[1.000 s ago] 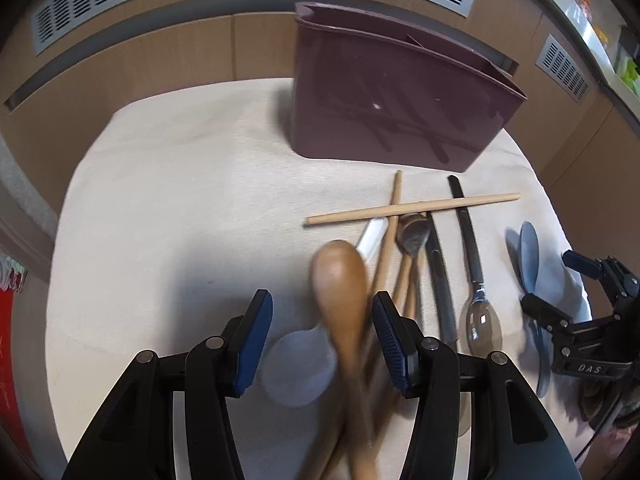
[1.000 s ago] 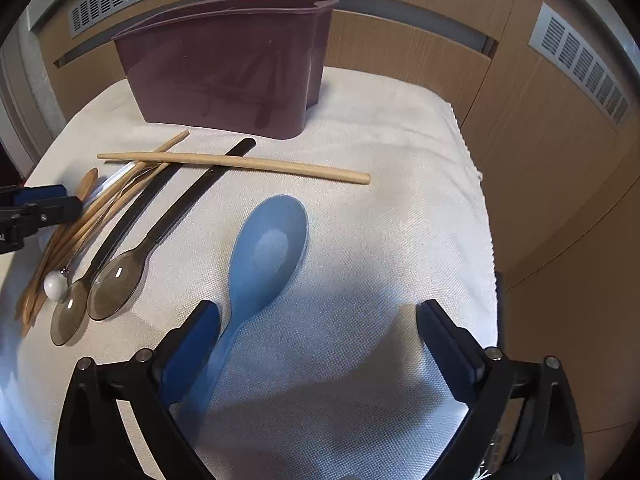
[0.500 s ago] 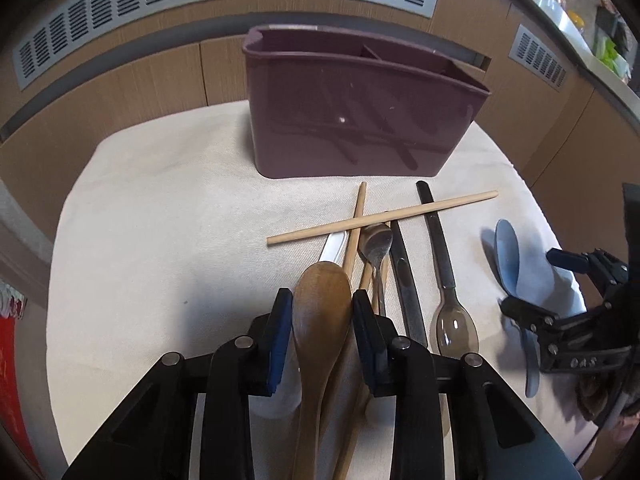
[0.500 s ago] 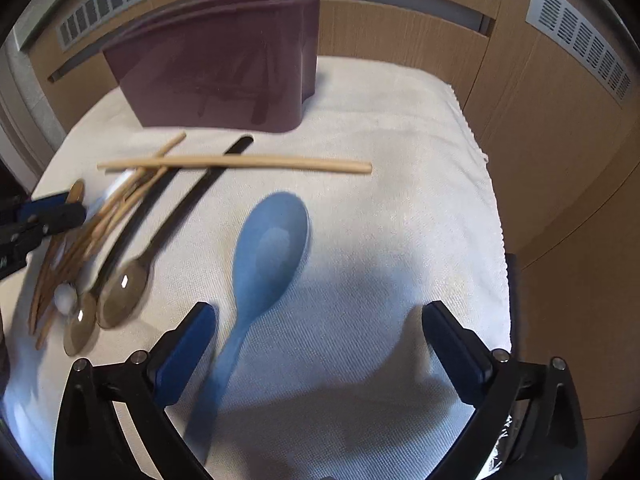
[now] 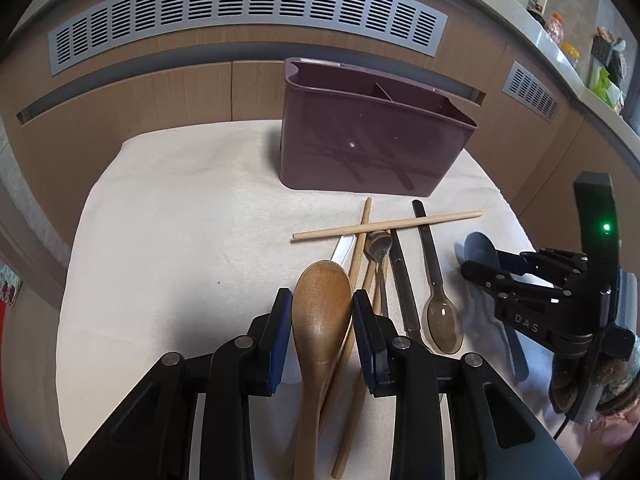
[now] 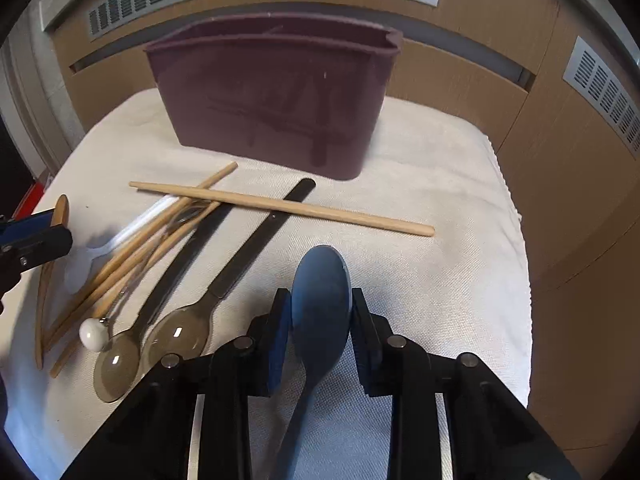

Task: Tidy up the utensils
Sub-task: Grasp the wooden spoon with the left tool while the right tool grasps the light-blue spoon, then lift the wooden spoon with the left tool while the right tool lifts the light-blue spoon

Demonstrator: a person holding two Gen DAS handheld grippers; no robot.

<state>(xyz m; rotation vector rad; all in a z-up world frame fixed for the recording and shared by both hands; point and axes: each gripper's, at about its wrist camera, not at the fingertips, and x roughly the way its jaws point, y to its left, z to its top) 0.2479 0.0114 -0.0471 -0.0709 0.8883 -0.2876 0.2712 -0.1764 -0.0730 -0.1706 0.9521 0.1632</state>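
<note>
My left gripper (image 5: pixel 320 320) is shut on a wooden spoon (image 5: pixel 320 312), its bowl pointing forward, held above the cloth. My right gripper (image 6: pixel 318 320) is shut on a blue plastic spoon (image 6: pixel 320 300), held the same way. The right gripper also shows in the left wrist view (image 5: pixel 540 300). A maroon divided utensil caddy (image 5: pixel 368 148) stands upright at the back of the cloth (image 6: pixel 280 96). Loose utensils lie in front of it: chopsticks (image 6: pixel 280 208), two smoky plastic spoons (image 6: pixel 176 336), a white plastic spoon (image 6: pixel 120 240) and a dark knife (image 5: pixel 404 284).
A white cloth (image 5: pixel 180 240) covers the table. Wood-panelled walls with grey vents (image 5: pixel 240 8) curve behind it. The cloth's right edge (image 6: pixel 516 240) drops off close to the wall panel.
Both grippers have shut on their spoons: the left on the wooden spoon, the right on the blue spoon. Both have lifted and drawn back from the caddy.
</note>
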